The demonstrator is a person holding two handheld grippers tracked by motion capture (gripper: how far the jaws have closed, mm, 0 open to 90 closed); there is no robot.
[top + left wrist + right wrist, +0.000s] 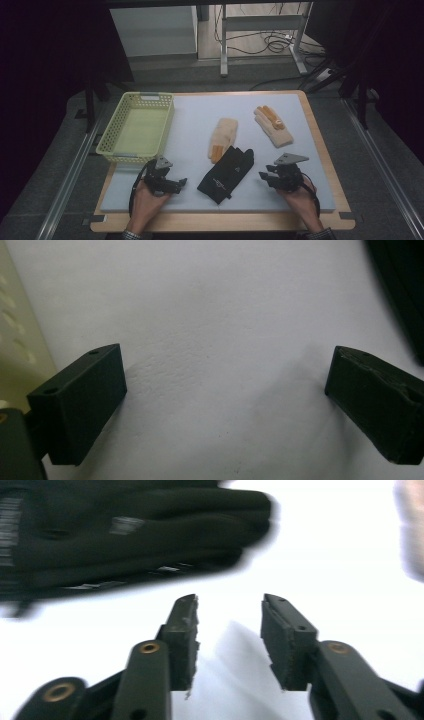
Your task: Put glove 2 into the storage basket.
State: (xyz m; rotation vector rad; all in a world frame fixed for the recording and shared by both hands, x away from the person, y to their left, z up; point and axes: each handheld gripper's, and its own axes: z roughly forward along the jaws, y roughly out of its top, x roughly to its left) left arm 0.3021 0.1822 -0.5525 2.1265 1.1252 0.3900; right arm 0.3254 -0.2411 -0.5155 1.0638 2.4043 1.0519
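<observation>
While you held both tools low over the grey mat, the black glove lay flat between them near the front edge, its cuff toward you and its fingers pointing away. Your right gripper sat just to the right of that glove, apart from it, with its jaws partly open and nothing between them; in the right gripper view only bare mat showed in the gap, and the black glove lay blurred beyond the tips. Your left gripper rested to the left of the glove, close to it but not touching. Its jaws stood wide apart in the left gripper view, empty, with plain mat between them and a dark edge of the glove at the far right.

Farther back you had two cream gloves: one cream glove with orange fingertips lay just behind the black one, nearly meeting its fingers, and the other cream glove lay well to the right of it. At the mat's left edge stood the pale yellow basket, which looked empty.
</observation>
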